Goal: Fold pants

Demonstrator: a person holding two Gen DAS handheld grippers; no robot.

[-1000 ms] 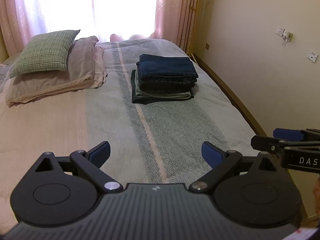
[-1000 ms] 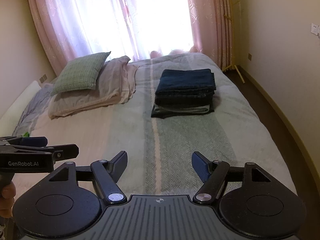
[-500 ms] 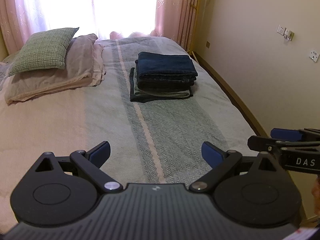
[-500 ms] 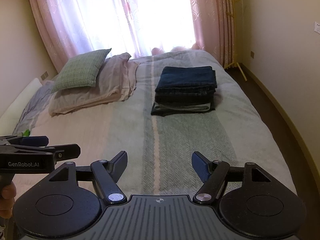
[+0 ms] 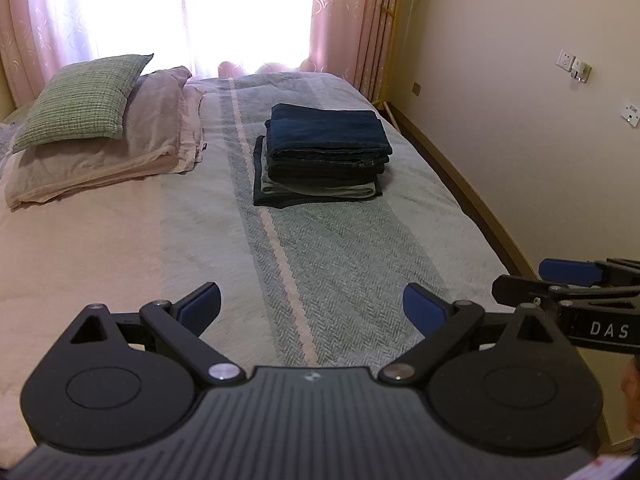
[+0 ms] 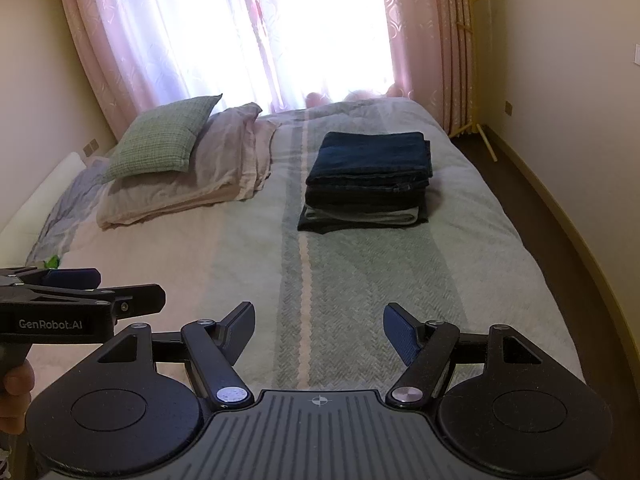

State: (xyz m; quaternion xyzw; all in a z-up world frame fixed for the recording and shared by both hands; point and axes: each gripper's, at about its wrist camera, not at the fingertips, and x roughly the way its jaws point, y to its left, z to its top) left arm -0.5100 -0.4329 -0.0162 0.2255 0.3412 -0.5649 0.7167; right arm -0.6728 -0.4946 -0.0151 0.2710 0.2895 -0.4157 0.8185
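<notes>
At the far left of the room, pink curtains [image 6: 120,68] hang beside a bright window [image 6: 320,28] behind the head of the bed [image 5: 340,248]. On the bed's left side a green checked cushion [image 5: 84,100] leans on a pale pink pillow [image 5: 120,160], which lies on the blanket. The blanket runs from a pink band on the left to grey-green herringbone stripes further right. Near the middle of the striped part, well apart from the pillow, sits the stack of folded pants [image 5: 324,152]: dark blue pairs on top, a light grey layer beneath, a dark one at the bottom. To the right, a cream wall [image 5: 520,120] carries sockets [image 5: 574,66], with a dark skirting strip along the floor.

The left gripper [image 5: 312,306] hovers over the near end of the bed, its blue-padded fingers spread wide and holding nothing. The right gripper [image 6: 320,334] hangs beside it, fingers likewise parted and empty.
</notes>
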